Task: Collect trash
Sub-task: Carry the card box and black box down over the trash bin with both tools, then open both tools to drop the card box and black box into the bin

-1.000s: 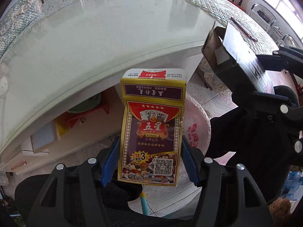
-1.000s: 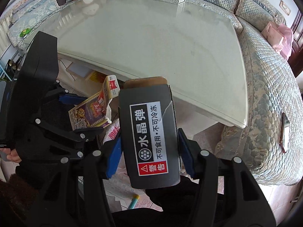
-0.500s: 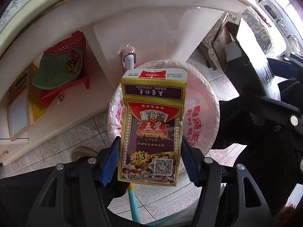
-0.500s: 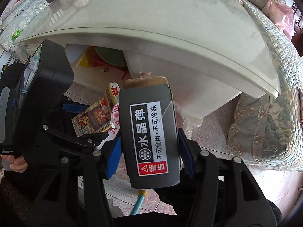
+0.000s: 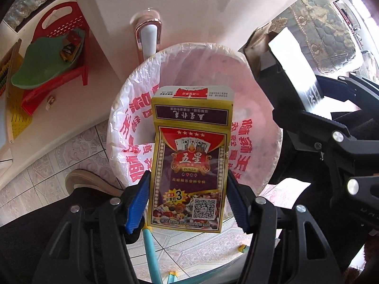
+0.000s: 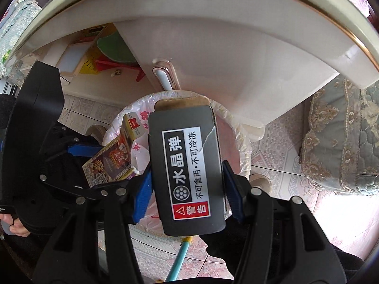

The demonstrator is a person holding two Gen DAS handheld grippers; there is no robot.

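Note:
My left gripper (image 5: 187,198) is shut on a yellow and purple playing-card box (image 5: 189,161) and holds it above a round bin lined with a white and red plastic bag (image 5: 132,108). My right gripper (image 6: 186,189) is shut on a black box with a white warning label (image 6: 187,168), also above the bin (image 6: 239,130). In the left wrist view the black box (image 5: 284,71) and right gripper sit at the right. In the right wrist view the card box (image 6: 111,161) and left gripper sit at the left.
The bin stands on tiled floor against the white table base (image 5: 189,7). A red plastic basket with a green dish (image 5: 52,54) lies under the table at the left. A quilted sofa (image 6: 343,142) is at the right. A teal pole (image 5: 151,253) runs below the grippers.
Both grippers have dropped from table-top height and tilted down, so the lined bin now lies directly beneath both held boxes. Both grips are unchanged.

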